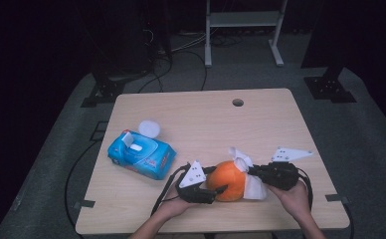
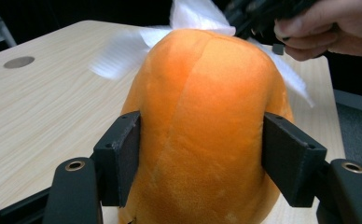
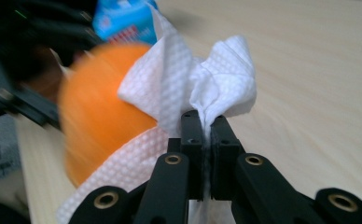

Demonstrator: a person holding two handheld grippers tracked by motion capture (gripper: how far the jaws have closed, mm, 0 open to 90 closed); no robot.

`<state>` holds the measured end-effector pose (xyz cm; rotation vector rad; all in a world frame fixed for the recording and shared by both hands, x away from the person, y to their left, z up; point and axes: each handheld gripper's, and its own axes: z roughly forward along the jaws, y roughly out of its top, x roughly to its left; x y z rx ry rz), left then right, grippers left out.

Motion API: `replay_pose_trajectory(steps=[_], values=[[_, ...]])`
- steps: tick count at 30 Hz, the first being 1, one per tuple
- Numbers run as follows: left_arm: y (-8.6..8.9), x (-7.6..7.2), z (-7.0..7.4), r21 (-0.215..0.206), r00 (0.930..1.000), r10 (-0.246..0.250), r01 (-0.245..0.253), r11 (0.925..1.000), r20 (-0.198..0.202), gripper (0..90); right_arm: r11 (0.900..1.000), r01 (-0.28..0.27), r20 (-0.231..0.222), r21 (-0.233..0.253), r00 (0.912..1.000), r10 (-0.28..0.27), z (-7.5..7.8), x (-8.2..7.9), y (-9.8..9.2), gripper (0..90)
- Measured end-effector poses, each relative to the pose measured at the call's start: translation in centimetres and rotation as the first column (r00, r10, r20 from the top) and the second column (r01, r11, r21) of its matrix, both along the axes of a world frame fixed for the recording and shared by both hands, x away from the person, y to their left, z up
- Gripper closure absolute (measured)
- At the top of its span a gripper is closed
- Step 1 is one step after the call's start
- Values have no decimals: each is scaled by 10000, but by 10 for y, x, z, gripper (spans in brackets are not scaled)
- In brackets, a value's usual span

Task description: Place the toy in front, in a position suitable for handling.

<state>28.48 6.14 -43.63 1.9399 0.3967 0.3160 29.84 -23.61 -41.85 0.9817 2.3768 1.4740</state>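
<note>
Firmly, the left gripper [image 2: 202,154] is clamping an orange plush fruit [image 2: 207,121] between its jaws, spread wide against both flanks. Opposite, the right gripper [image 3: 206,126] is pinching a white wipe [image 3: 207,84] with jaws nearly shut, the cloth lying against the fruit's far side. Soft, fuzzy and seamed, the fruit is sitting near the front edge of the wooden table [image 1: 260,124], with a blue wipes pack [image 1: 141,155] lying to its left.

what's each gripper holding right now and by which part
The left gripper clamps the orange plush fruit across its sides. The right gripper pinches the white wipe by a bunched fold.
</note>
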Motion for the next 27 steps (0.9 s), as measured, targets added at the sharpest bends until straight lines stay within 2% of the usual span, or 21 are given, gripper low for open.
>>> replay_pose_trajectory(steps=[1, 2, 3, 4, 6, 8, 10, 11, 12, 15, 17, 19, 20, 21, 22, 23, 24, 25, 27], values=[[0, 0, 0, 0, 10000, 0, 0, 10000, 0, 323, 9999, 129, -125, 24, 9998, -129, -2, 1, -2, 859], [2, 2, -1, -121, 9998, 63, -66, 9999, -206, 323, 9996, 107, -221, 274, 9997, -101, -3, 0, -4, 859], [2, 3, -2, -198, 9994, 46, -53, 9998, -333, 322, 9977, -73, -146, 671, 9999, 83, -1, -2, -3, 859], [2, 4, -2, -209, 9993, 38, -45, 9998, -365, 321, 9968, -192, 60, 772, 9998, 188, 3, -4, -1, 859], [3, 5, -2, -205, 9993, 115, -122, 9997, -353, 318, 9979, -340, 388, 546, 9987, 319, 7, -6, 4, 859], [6, 5, 0, -248, 9993, 252, -259, 9994, -287, 344, 9982, -397, 315, 448, 9988, 383, 3, -4, 5, 859], [8, 6, 1, -401, 9986, 355, -371, 9985, -391, 379, 9999, -165, 141, 10, 9998, 165, -1, -1, 3, 859], [8, 6, 2, -456, 9983, 382, -402, 9981, -431, 395, 9998, -132, 117, 171, 9998, 130, 0, -2, 2, 858], [8, 6, 3, -537, 9980, 370, -397, 9978, -509, 410, 9993, -154, 276, 338, 9995, 145, 4, -4, 2, 858], [5, 4, 6, -594, 9980, 424, -452, 9972, -468, 430, 9917, -757, 1036, 1037, 9925, 649, 20, -13, 8, 856], [2, 1, 8, -503, 9990, 354, -367, 9981, -271, 436, 9906, -1039, 1365, 890, 9864, 913, 26, -17, 17, 855], [1, -2, 9, -419, 9991, 373, -380, 9984, -178, 437, 9933, -985, 1118, 606, 9895, 913, 22, -14, 21, 857], [2, -2, 9, -437, 9992, 358, -366, 9984, -201, 440, 9931, -944, 900, 692, 9921, 880, 18, -11, 18, 858], [2, -2, 9, -487, 9989, 419, -429, 9979, -227, 441, 9934, -822, 735, 806, 9944, 763, 16, -9, 16, 859], [2, -3, 10, -540, 9988, 435, -447, 9975, -220, 442, 9965, -486, 695, 673, 9966, 439, 17, -8, 13, 858], [2, -3, 12, -540, 9990, 412, -421, 9977, -179, 442, 9979, -311, 841, 570, 9961, 263, 19, -9, 11, 858], [1, -5, 14, -585, 9989, 448, -455, 9972, -143, 442, 9968, -331, 993, 733, 9947, 257, 22, -12, 11, 858], [1, -6, 16, -620, 9988, 465, -472, 9970, -123, 442, 9935, -509, 1179, 1017, 9923, 388, 26, -14, 12, 857], [-2, -8, 19, -617, 9995, 320, -320, 9976, -11, 439, 9913, -800, 1388, 1044, 9882, 651, 31, -18, 17, 855]])
